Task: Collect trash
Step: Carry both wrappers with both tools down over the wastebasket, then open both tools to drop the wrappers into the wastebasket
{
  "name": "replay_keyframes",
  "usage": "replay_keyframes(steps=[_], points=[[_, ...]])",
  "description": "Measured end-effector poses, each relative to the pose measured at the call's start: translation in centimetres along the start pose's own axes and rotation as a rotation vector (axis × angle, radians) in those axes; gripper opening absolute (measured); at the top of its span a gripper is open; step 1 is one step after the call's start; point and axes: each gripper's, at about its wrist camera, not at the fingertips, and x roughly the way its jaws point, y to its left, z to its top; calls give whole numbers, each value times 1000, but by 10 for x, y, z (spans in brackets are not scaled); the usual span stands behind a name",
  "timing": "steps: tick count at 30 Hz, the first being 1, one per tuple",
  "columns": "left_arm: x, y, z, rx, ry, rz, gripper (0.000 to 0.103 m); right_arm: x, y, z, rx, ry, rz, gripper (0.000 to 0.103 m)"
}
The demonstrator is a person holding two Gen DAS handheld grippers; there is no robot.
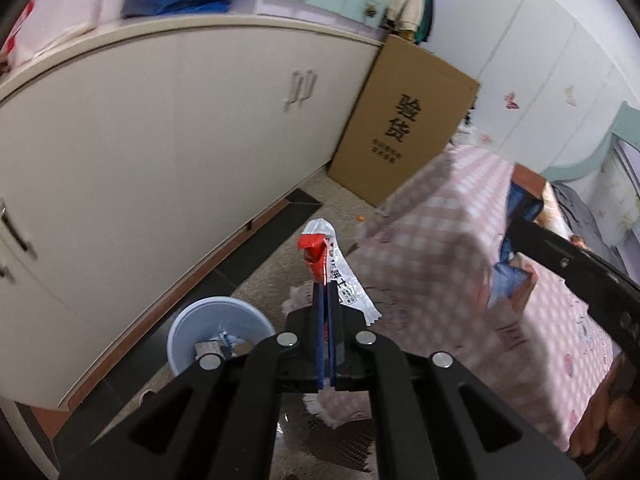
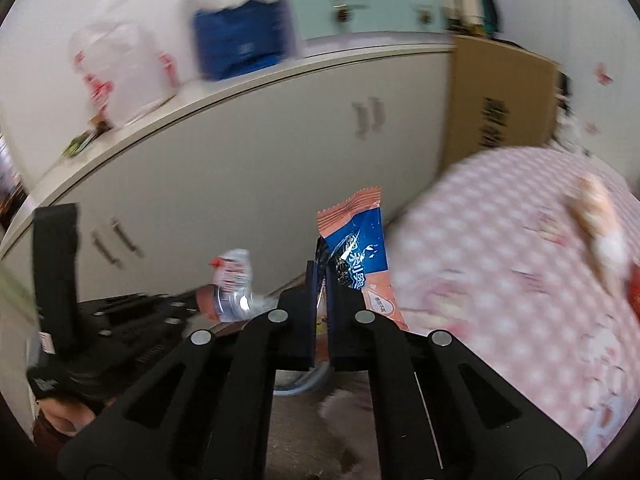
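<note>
The left gripper (image 1: pixel 326 292) is closed tight on a red and white wrapper (image 1: pixel 332 268). The wrapper is long and thin. It sticks up and away past the fingertips, with its red end on top and its white end hanging down to the right. Below it on the floor stands a pale blue bin (image 1: pixel 218 330) with some trash inside.

The right gripper (image 2: pixel 320 276) is closed tight on an orange and blue snack bag (image 2: pixel 356 256). The bag stands up between the fingers, its long side going up, with its zigzag edge on top. It leans a little to the right. Beside it is a bed with a pink checked cover (image 2: pixel 512 280).
</note>
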Motion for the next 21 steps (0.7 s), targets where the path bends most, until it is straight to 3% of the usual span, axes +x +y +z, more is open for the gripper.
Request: replay_keyframes(steps=[7, 14, 21], points=[[33, 56, -13, -84, 97, 79, 1, 86, 54, -20, -56, 115, 86, 4], [81, 97, -27, -146, 202, 106, 2, 160, 59, -48, -42, 221, 92, 4], [118, 119, -45, -168, 285, 123, 2, 189, 54, -62, -38, 293, 79, 4]])
